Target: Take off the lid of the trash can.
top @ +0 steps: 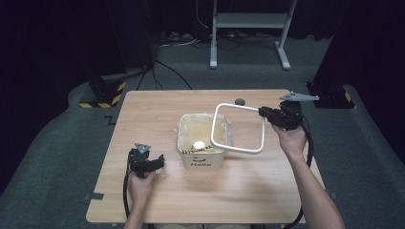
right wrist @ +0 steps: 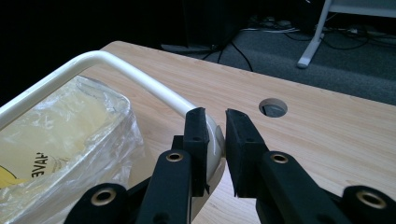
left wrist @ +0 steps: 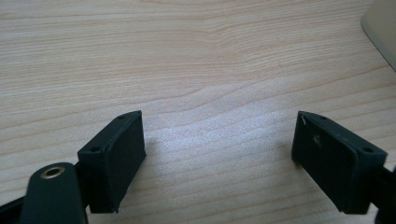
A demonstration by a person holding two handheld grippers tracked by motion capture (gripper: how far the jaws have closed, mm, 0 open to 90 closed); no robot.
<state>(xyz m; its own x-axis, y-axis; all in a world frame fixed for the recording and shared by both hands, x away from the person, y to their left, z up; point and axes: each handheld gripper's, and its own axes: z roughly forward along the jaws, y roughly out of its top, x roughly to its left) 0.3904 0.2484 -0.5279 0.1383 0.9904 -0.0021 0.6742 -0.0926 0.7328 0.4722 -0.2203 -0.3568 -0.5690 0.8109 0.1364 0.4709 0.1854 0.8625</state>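
Note:
A cream bin (top: 203, 161) lined with a clear plastic bag (right wrist: 70, 130) stands mid-table, with a pale crumpled item (top: 199, 144) inside. A white rounded-square rim (top: 263, 133) hangs tilted over the bin's right side. My right gripper (top: 261, 112) is shut on the rim's far right corner. The right gripper view has the rim (right wrist: 140, 74) running from the pinched jaws (right wrist: 215, 116) out over the bag. My left gripper (top: 160, 162) rests low at the table's front left, left of the bin. It is open with only bare wood between its jaws (left wrist: 219, 126).
The wooden table (top: 157, 109) has a round cable hole (top: 239, 101) behind the bin, near my right gripper. Beyond the table lie a grey floor, cables and a white stand (top: 248, 28). A corner of the bin (left wrist: 380, 32) edges the left gripper view.

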